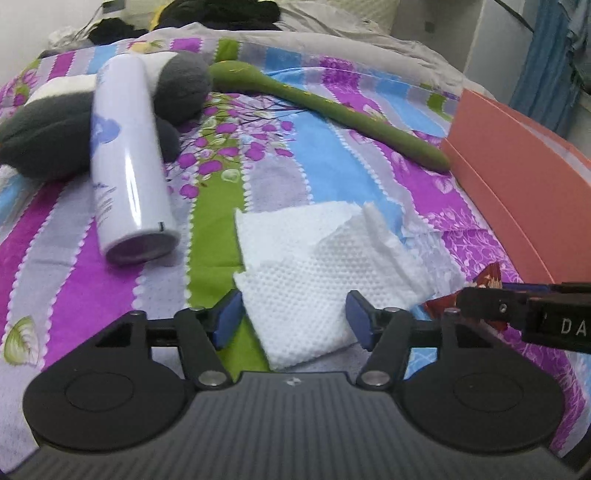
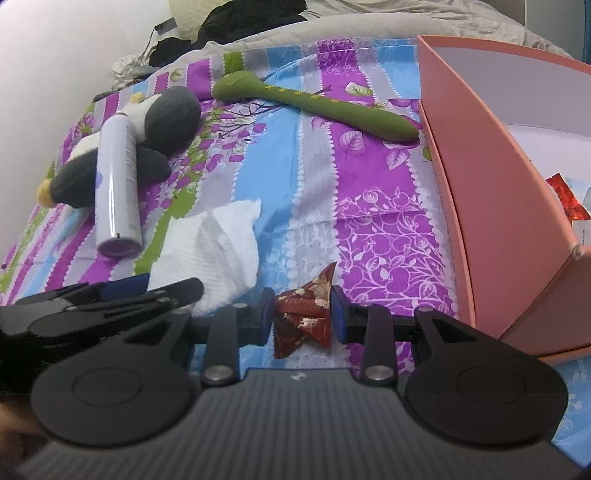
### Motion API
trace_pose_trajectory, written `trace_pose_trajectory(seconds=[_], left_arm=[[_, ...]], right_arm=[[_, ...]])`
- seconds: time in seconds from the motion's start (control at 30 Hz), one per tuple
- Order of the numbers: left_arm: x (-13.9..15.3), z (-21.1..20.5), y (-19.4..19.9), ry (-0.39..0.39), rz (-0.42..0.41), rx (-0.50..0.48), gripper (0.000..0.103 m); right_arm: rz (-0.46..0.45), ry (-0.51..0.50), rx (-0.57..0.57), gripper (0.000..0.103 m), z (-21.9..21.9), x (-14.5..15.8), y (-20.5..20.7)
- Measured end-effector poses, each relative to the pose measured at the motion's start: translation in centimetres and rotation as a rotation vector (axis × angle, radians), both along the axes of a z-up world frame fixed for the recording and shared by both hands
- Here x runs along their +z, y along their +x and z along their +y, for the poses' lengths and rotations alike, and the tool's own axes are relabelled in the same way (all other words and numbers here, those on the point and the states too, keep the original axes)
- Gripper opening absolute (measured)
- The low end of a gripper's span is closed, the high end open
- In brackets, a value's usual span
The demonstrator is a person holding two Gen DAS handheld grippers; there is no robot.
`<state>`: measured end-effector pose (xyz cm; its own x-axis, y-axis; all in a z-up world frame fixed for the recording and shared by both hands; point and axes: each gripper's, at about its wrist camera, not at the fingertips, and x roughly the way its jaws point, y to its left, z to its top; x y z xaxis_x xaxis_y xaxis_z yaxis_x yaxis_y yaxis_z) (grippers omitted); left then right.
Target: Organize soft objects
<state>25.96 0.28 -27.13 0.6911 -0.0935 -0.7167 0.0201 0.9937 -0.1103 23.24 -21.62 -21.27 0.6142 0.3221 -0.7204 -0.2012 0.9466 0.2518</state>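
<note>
A white folded tissue (image 1: 314,273) lies on the striped bedsheet, between the fingers of my open left gripper (image 1: 291,321); it also shows in the right wrist view (image 2: 214,243). My right gripper (image 2: 303,314) is shut on a dark red crumpled wrapper (image 2: 306,314), which peeks out in the left wrist view (image 1: 487,284). A grey and white plush penguin (image 1: 55,133) (image 2: 162,118) lies at the left under a white spray can (image 1: 129,162) (image 2: 116,188). A long green plush snake (image 1: 332,99) (image 2: 314,99) lies farther back.
A salmon pink open box (image 2: 498,192) (image 1: 517,177) stands at the right with red wrappers inside it. The bed's far end holds grey bedding and dark clothes (image 1: 221,14). A white wall runs along the left.
</note>
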Motion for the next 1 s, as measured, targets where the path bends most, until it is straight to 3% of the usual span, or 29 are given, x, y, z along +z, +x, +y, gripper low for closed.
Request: trace_pose_trajectory(seconds=[0.1, 0.2, 0.33, 0.37, 0.63, 1.0], left_arm=[[-0.3, -0.5, 0.3, 0.014, 0.003, -0.025, 0.068], [-0.5, -1.2, 0.3, 0.036, 0.009, -0.054, 0.057], [-0.6, -1.9, 0.1, 0.057, 0.015, -0.073, 0.017], [-0.6, -1.9, 0.1, 0.043, 0.019, -0.074, 0.014], [0.8, -2.2, -0.4, -0.012, 0.059, -0.068, 0.011], [6.6, -1.1, -4.6, -0.091, 0.017, -0.021, 0.011]], right_arm=[[-0.009, -0.003, 0.005, 0.035, 0.1, -0.2, -0.1], [-0.017, -0.009, 0.009, 0.035, 0.2, -0.3, -0.1], [-0.018, -0.014, 0.006, 0.035, 0.3, -0.5, -0.1], [-0.019, -0.017, 0.007, 0.035, 0.3, -0.5, -0.1], [-0.023, -0.034, 0.009, 0.033, 0.7, 0.7, -0.5], [-0.070, -0.037, 0.017, 0.033, 0.1, 5.3, -4.2]])
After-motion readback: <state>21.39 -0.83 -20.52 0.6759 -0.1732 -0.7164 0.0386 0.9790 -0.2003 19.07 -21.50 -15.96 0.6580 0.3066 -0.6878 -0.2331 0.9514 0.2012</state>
